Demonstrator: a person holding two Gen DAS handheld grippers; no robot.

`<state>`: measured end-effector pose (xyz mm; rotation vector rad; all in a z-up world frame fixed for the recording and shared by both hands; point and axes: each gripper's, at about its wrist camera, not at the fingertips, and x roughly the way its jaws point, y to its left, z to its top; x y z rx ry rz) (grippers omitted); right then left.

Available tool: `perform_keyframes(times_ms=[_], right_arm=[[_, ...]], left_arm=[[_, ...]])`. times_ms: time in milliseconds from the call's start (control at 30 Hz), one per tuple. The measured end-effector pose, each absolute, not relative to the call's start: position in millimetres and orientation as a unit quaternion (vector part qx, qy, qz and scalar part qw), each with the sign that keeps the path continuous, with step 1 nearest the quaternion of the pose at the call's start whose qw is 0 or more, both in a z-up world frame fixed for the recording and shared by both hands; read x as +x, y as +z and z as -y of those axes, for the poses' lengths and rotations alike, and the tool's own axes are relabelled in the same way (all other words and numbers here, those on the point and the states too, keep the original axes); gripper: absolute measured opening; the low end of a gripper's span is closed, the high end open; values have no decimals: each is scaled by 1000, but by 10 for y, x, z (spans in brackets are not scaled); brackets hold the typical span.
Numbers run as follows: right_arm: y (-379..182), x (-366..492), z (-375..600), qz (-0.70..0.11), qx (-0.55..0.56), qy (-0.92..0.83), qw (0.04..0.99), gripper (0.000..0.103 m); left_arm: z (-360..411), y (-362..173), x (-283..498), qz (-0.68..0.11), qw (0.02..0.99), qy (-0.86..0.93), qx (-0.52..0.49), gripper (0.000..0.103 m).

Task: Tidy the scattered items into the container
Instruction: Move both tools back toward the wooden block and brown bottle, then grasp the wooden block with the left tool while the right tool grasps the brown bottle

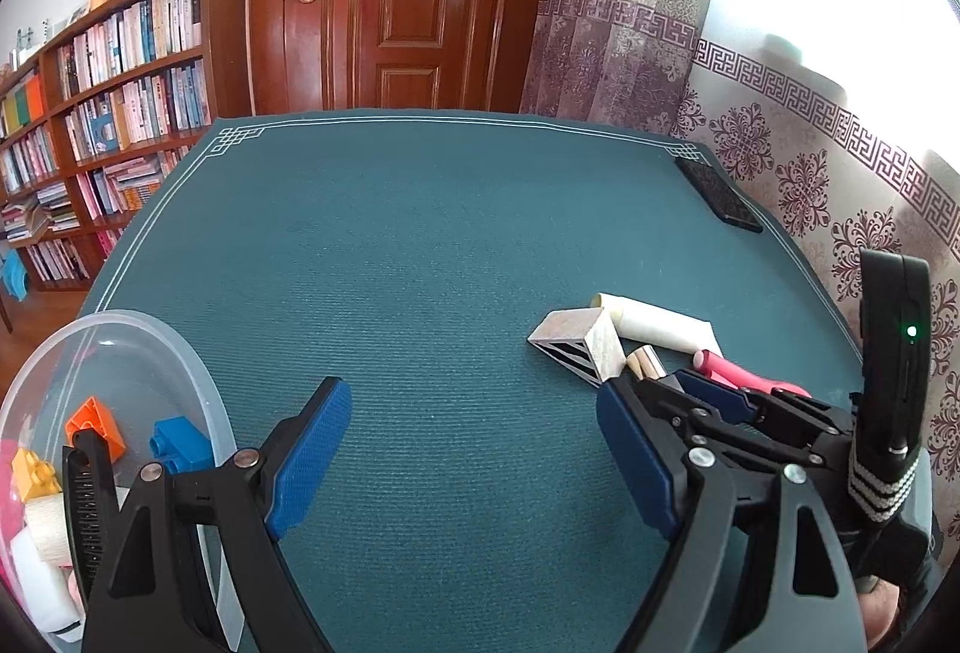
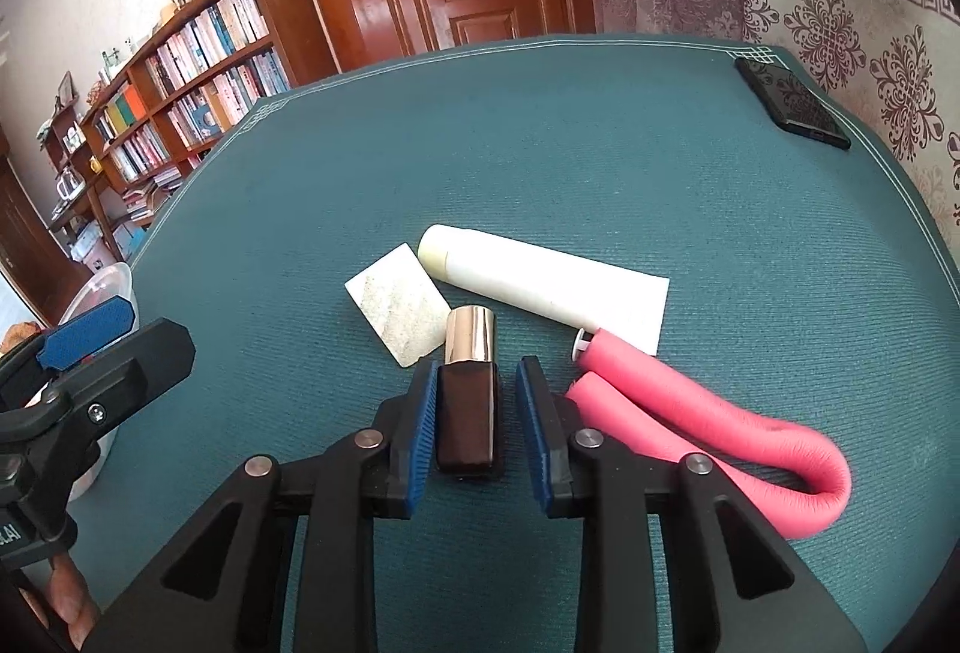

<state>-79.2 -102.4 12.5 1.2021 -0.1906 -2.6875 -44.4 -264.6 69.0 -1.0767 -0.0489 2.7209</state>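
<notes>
The right gripper (image 2: 474, 413) straddles a dark bottle (image 2: 469, 428) with a gold cap on the green mat (image 2: 540, 161), jaws parted, not yet pinching it. Only the left wrist view shows the clear container (image 1: 138, 347) holding toy bricks (image 1: 180, 443), beside the wide-open left gripper (image 1: 468, 467).

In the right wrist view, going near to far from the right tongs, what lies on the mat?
Right tongs around the dark bottle with gold cap → beige wedge block → white tube → black phone at the far corner.
</notes>
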Motion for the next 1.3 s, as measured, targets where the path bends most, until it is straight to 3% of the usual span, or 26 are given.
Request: perform_keyframes(times_ms=[767,1300], right_arm=[[87,-687,631,120,409,-898,107,25],[70,-673,669,107,403,-903,102,25]], left_arm=[[2077,420,-932,-7,113,908,-403,87],[1974,287,-1152,-6,91,904,-417,89]])
